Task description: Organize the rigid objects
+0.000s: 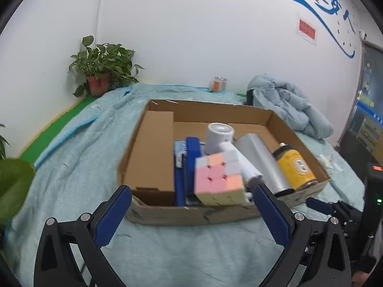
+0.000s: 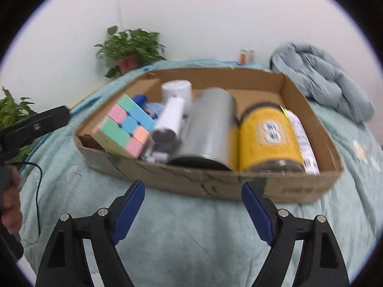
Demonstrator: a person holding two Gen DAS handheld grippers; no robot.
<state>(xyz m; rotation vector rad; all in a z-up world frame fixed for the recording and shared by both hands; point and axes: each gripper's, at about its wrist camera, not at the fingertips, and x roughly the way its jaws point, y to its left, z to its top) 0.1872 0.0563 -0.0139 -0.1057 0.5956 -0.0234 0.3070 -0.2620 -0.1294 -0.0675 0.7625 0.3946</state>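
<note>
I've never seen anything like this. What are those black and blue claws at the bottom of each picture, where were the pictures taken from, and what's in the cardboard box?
No robot here: a person holds a hand-held gripper in each hand, each with a camera looking along its jaws. One picture is from the left gripper, the other from the right gripper. Both stand open and hold nothing. On the pale green blanket sits a shallow cardboard box holding a pastel puzzle cube, a white handheld fan, a silver cylinder and a yellow-labelled jar, lying side by side.
</note>
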